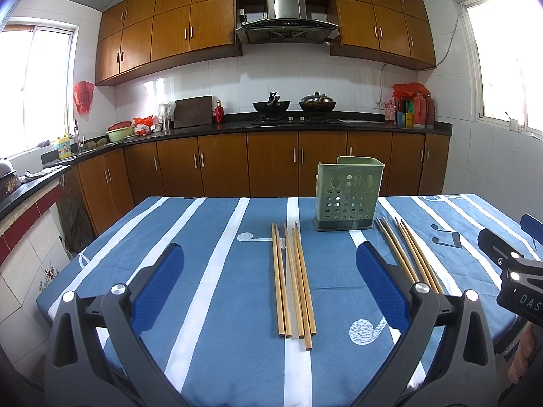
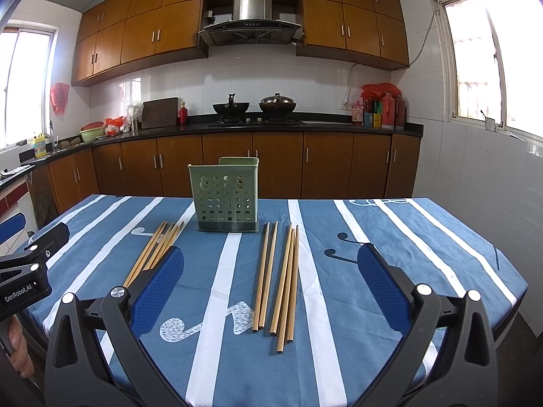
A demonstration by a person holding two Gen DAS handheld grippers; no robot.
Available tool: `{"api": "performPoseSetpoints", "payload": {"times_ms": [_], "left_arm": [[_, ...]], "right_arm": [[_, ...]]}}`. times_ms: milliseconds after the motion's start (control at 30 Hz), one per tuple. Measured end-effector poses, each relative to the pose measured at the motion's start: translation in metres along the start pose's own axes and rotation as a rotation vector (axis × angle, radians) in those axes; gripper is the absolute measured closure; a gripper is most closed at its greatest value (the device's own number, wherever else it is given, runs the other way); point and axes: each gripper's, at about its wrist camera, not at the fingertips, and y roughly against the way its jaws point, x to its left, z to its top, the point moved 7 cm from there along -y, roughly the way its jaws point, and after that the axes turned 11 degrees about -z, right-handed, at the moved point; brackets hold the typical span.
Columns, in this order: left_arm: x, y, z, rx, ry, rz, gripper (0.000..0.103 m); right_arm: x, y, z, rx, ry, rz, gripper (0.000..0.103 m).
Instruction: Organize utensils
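Pretty bright daylight, both windows (image 1: 509, 61) (image 2: 23, 84) either side of the range hood (image 1: 286, 17) blown out; fisheye bends edges, corners go dark.

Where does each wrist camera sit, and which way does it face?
Left wrist: behind the open left gripper, facing across the table toward the stove wall; a chopstick group lies between its fingers, and the right gripper shows at the right edge.
Right wrist: behind the open right gripper, same heading; the left gripper shows at the left edge.
Shared: green holder, both chopstick groups, tablecloth.
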Motion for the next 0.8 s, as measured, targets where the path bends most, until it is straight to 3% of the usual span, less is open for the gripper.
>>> {"api": "performPoseSetpoints", "payload": {"times_ms": [800], "left_arm": [[-0.0003, -0.0023, 0.0007, 0.002, 0.001, 0.0, 0.004]], "right_arm": [[-0.0003, -0.0007, 0.0, 0.001, 0.0, 0.0, 0.002]]}}
